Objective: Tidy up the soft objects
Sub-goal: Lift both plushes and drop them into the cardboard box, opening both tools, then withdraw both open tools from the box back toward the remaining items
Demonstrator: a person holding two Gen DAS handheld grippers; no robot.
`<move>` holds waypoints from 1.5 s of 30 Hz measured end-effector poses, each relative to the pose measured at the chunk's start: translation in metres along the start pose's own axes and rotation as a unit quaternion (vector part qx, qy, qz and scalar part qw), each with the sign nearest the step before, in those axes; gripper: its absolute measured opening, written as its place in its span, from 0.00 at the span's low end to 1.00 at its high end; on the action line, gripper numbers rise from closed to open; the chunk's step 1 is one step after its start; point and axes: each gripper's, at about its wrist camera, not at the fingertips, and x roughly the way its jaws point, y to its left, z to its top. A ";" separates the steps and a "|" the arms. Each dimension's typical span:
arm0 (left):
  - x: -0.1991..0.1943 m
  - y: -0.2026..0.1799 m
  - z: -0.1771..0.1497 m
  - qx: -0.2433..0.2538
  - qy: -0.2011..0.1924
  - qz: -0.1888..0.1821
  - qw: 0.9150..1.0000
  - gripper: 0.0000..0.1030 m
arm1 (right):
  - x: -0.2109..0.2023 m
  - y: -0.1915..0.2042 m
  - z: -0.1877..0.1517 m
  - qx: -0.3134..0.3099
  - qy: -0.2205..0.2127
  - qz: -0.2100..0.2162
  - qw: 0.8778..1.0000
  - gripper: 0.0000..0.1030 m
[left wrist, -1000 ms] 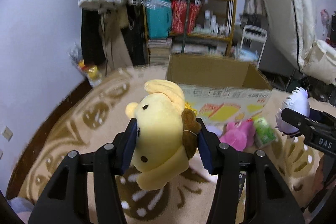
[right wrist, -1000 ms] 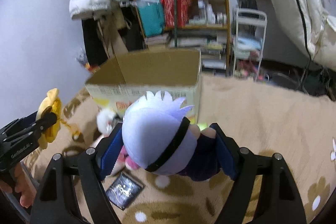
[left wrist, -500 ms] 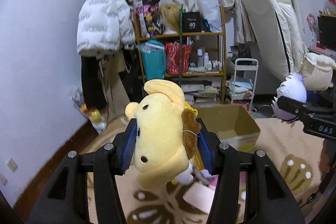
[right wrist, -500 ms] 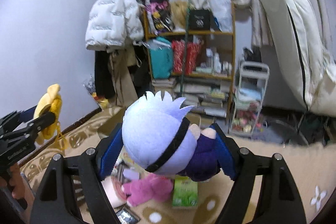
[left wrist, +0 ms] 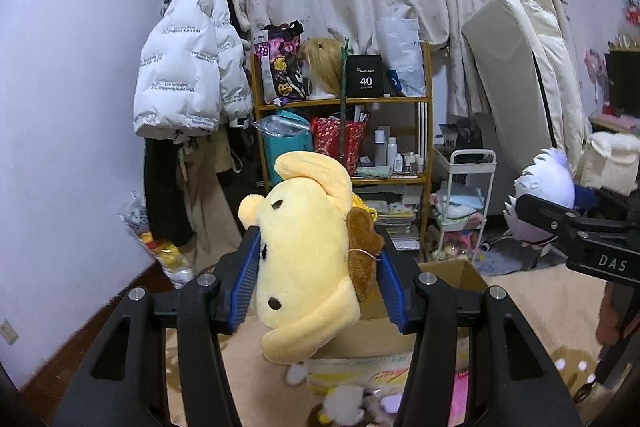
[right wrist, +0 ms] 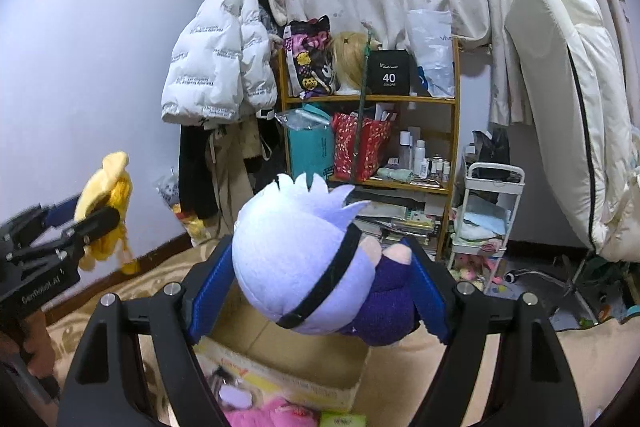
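My left gripper (left wrist: pixel 316 279) is shut on a yellow plush dog (left wrist: pixel 304 259) with a brown cap, squeezed between the blue pads (left wrist: pixel 248 279). My right gripper (right wrist: pixel 320 283) is shut on a plush doll (right wrist: pixel 296 259) with lavender spiky hair, a black blindfold and a purple body. Both are held in the air above an open cardboard box (right wrist: pixel 280 355) on the carpet; its rim (left wrist: pixel 452 275) shows behind the dog. In the left wrist view the right gripper (left wrist: pixel 560 223) is at the right edge with the doll (left wrist: pixel 544 187). In the right wrist view the left gripper (right wrist: pixel 80 223) is at the left with the dog (right wrist: pixel 106 183).
A pink plush (right wrist: pixel 272 415), a green packet (right wrist: pixel 344 421) and a small white plush (left wrist: pixel 344 407) lie on the carpet in front of the box. Behind stand a wooden shelf (left wrist: pixel 344 103), a white cart (left wrist: pixel 468 195), a hanging white jacket (left wrist: pixel 184 67) and a leaning mattress (left wrist: pixel 532 67).
Both grippers have risen with their plush toys still gripped, and both views have tilted up from the carpet to the shelf and curtain. The box has dropped low in both views.
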 end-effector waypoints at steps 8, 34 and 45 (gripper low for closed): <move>0.033 -0.004 -0.019 -0.006 0.003 -0.018 1.000 0.52 | 0.030 -0.004 -0.013 0.018 -0.004 0.025 1.000 0.83; 0.125 -0.023 -0.077 -0.013 0.138 -0.069 0.988 0.57 | 0.109 -0.029 -0.083 0.086 0.103 0.066 0.989 0.86; 0.110 -0.029 -0.077 0.013 0.143 -0.049 0.988 0.77 | 0.098 -0.033 -0.078 0.109 0.089 0.075 0.987 1.00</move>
